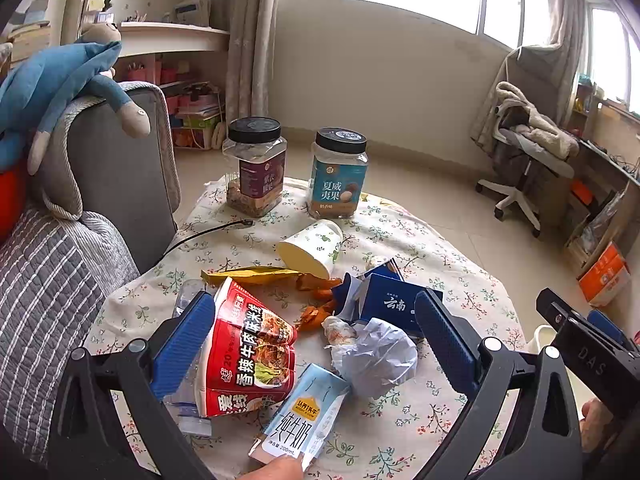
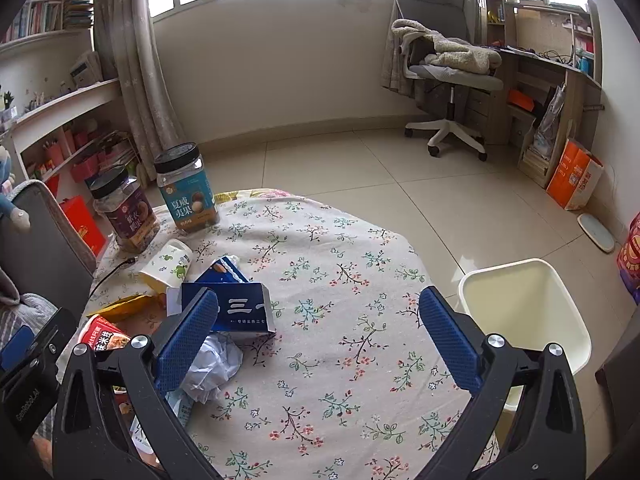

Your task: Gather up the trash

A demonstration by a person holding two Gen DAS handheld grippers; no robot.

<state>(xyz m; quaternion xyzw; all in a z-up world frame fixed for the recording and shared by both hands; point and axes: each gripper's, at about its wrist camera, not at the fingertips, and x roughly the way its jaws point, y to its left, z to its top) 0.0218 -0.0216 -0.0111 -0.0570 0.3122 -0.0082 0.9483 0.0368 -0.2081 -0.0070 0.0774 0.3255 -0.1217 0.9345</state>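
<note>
Trash lies on the floral tablecloth [image 1: 440,412]: a red noodle cup [image 1: 248,352] on its side, a milk carton [image 1: 298,416], crumpled white paper [image 1: 376,354], a blue box [image 1: 394,300], orange peel [image 1: 316,312], a yellow wrapper [image 1: 248,274] and a tipped paper cup [image 1: 312,248]. My left gripper [image 1: 316,344] is open above the pile, its jaws either side of the noodle cup and paper. My right gripper [image 2: 320,336] is open and empty over bare cloth, right of the blue box [image 2: 236,308] and paper [image 2: 212,364]. A cream bin [image 2: 528,312] stands on the floor at the table's right.
Two black-lidded jars [image 1: 256,168] [image 1: 338,174] stand at the table's far side. A grey sofa with a blue plush toy [image 1: 60,84] is at the left. An office chair [image 2: 452,76] and a desk are at the far right. An orange box [image 2: 574,174] leans there.
</note>
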